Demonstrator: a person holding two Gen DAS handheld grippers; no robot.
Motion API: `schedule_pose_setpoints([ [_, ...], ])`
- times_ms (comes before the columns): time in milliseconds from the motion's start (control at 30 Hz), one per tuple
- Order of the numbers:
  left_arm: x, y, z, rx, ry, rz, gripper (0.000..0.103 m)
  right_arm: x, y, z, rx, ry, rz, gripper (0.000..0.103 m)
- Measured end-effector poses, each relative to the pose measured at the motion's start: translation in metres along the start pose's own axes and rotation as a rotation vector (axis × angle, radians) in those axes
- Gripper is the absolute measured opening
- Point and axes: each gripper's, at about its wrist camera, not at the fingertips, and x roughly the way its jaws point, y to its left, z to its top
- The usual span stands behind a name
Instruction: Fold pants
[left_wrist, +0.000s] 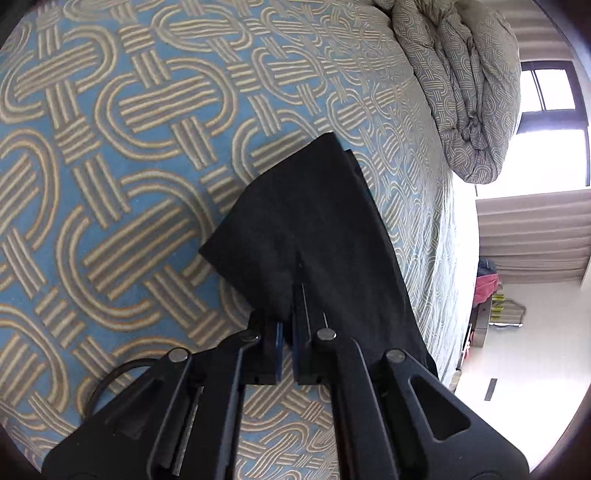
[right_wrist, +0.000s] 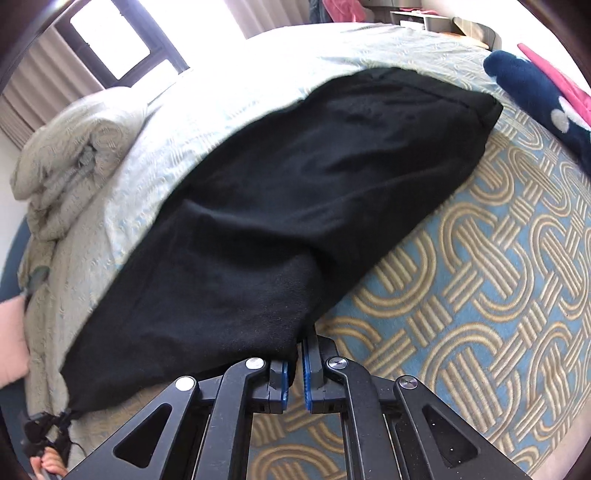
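Note:
Black pants (right_wrist: 295, 192) lie stretched across a patterned blue and tan bedspread (right_wrist: 480, 277). In the right wrist view my right gripper (right_wrist: 294, 354) is shut on the near hem of the pants, the cloth pinched between its blue pads. In the left wrist view my left gripper (left_wrist: 291, 317) is shut on another end of the black pants (left_wrist: 306, 229), which drape up and away from its jaws and lift off the bedspread (left_wrist: 110, 184). The other gripper (right_wrist: 44, 432) shows at the lower left of the right wrist view, holding the far corner of the cloth.
A rolled grey quilt (left_wrist: 465, 85) lies at the bed's far end, also as quilt (right_wrist: 70, 147). A navy and pink plush item (right_wrist: 535, 92) sits beyond the pants. The bed edge (left_wrist: 454, 258) drops to a bright floor. A window (right_wrist: 110, 40) and curtains stand behind.

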Motion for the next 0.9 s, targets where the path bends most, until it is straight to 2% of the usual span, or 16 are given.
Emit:
schedule_pose_setpoints([
  [167,-0.021,-0.012,-0.002,0.040,-0.015,-0.024,0.005,-0.034,-0.002,0.006,0.044,-0.062,0.065,0.004],
  [267,-0.033,-0.020,-0.006,0.115,-0.033,-0.004,0.005,-0.050,-0.002,0.006,0.024,-0.076,0.069,0.003],
  [367,-0.022,-0.013,-0.008,0.165,-0.008,0.050,0.006,-0.038,-0.012,-0.006,0.009,0.013,0.050,0.003],
  [467,-0.005,-0.001,-0.007,0.182,0.027,0.153,0.008,-0.009,-0.022,-0.024,-0.049,0.172,-0.017,0.005],
  [533,-0.007,0.009,-0.008,0.159,0.017,0.153,0.017,-0.005,-0.031,-0.036,-0.063,0.213,-0.025,0.006],
  [567,-0.012,0.012,-0.008,0.151,0.007,0.154,0.021,-0.012,-0.034,-0.039,-0.085,0.200,-0.044,0.007],
  [633,-0.025,0.016,-0.006,0.149,-0.039,0.219,0.049,-0.027,-0.033,-0.038,-0.151,0.159,-0.105,0.008],
  [700,-0.044,0.012,-0.004,0.192,-0.127,0.287,0.050,-0.043,-0.027,-0.034,-0.211,0.122,-0.120,0.008],
  [800,-0.061,0.006,0.006,0.258,-0.221,0.312,0.051,-0.063,0.002,-0.021,-0.335,0.065,-0.087,0.012],
  [833,-0.062,0.001,0.013,0.285,-0.230,0.307,0.051,-0.065,0.016,-0.017,-0.376,0.057,-0.058,0.014],
  [900,-0.052,-0.010,0.030,0.333,-0.210,0.292,0.051,-0.063,0.056,-0.009,-0.496,0.049,0.041,0.026],
])
